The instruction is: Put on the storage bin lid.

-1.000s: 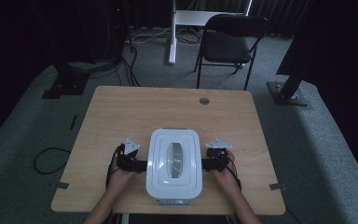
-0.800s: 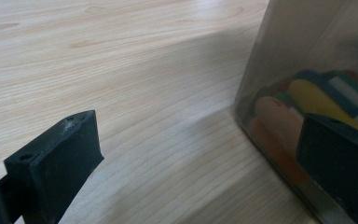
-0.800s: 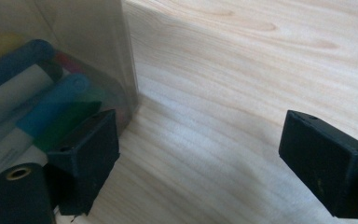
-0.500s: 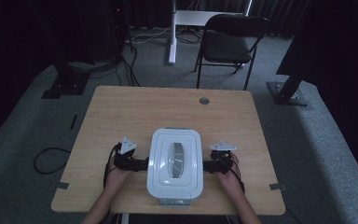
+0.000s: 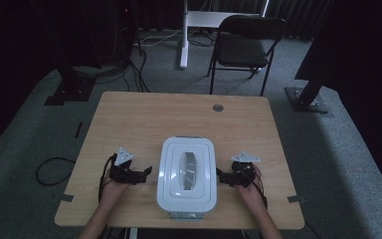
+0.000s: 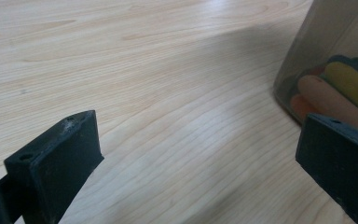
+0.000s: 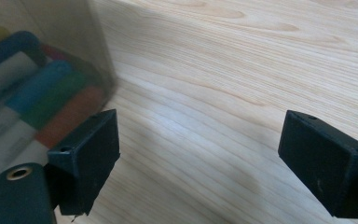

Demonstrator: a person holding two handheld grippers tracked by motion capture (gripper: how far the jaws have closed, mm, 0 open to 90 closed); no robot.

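- A white-lidded storage box (image 5: 187,178) is seen at the near middle of the wooden table (image 5: 144,119), long axis running near to far.
- It is flanked by both claws: left gripper (image 5: 146,172) just beside its left wall, right gripper (image 5: 220,175) just beside its right wall, about equally near.
- Both sets of jaws are spread wide, nothing held.
- Through the clear wall (image 7: 42,56), coloured markers (image 7: 51,93) can be made out inside.
- So an inward move from each side is probably what's called for.
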